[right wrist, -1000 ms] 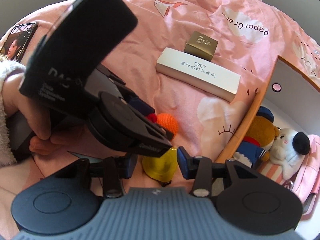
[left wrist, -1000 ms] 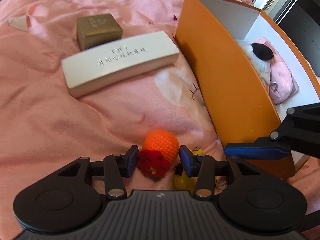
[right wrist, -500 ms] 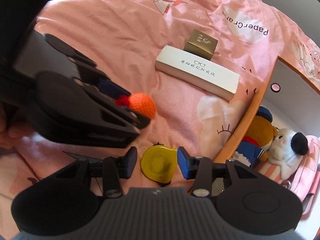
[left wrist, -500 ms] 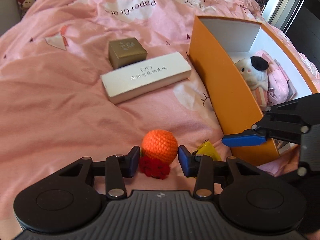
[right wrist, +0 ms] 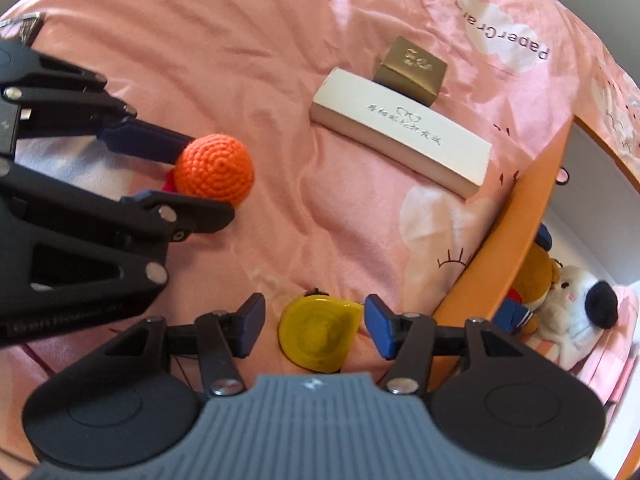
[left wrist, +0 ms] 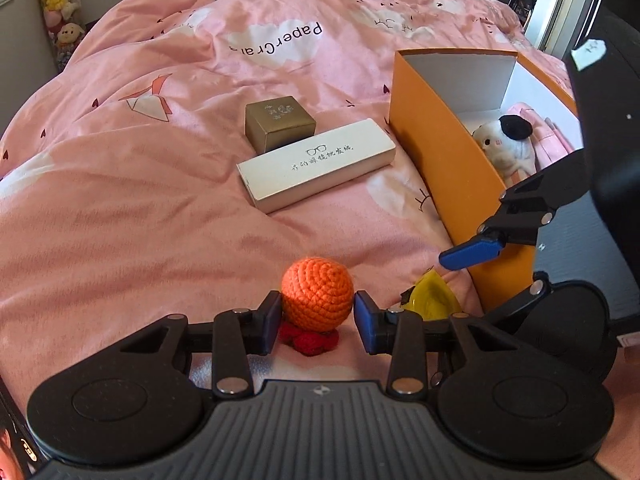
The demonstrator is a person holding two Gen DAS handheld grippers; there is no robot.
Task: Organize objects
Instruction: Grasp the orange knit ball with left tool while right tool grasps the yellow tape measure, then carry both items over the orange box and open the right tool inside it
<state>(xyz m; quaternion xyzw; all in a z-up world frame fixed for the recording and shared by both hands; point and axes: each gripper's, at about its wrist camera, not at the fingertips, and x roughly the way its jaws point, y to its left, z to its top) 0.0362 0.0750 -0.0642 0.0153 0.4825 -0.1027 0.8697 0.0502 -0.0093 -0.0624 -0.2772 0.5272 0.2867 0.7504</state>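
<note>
My left gripper (left wrist: pixel 316 318) is shut on an orange crocheted ball (left wrist: pixel 317 299) with a red crocheted piece under it, lifted off the pink bedspread. In the right wrist view the ball (right wrist: pixel 215 169) hangs between the left gripper's fingers (right wrist: pixel 148 140). My right gripper (right wrist: pixel 314 326) hovers over a yellow toy (right wrist: pixel 318 334) on the bed; its jaws are opening and stand apart from the toy's sides. An orange box (left wrist: pixel 444 160) with plush toys (right wrist: pixel 560 304) inside stands to the right.
A long white glasses box (left wrist: pixel 316 170) and a small gold box (left wrist: pixel 280 122) lie further up the pink bedspread (left wrist: pixel 120 200). More plush toys (left wrist: pixel 56 4) hang at the far left wall. A phone edge (right wrist: pixel 20 26) shows at the left.
My left gripper closed on the orange ball and lifted it up and back from the bed. My right gripper's jaws widened around the yellow toy.
</note>
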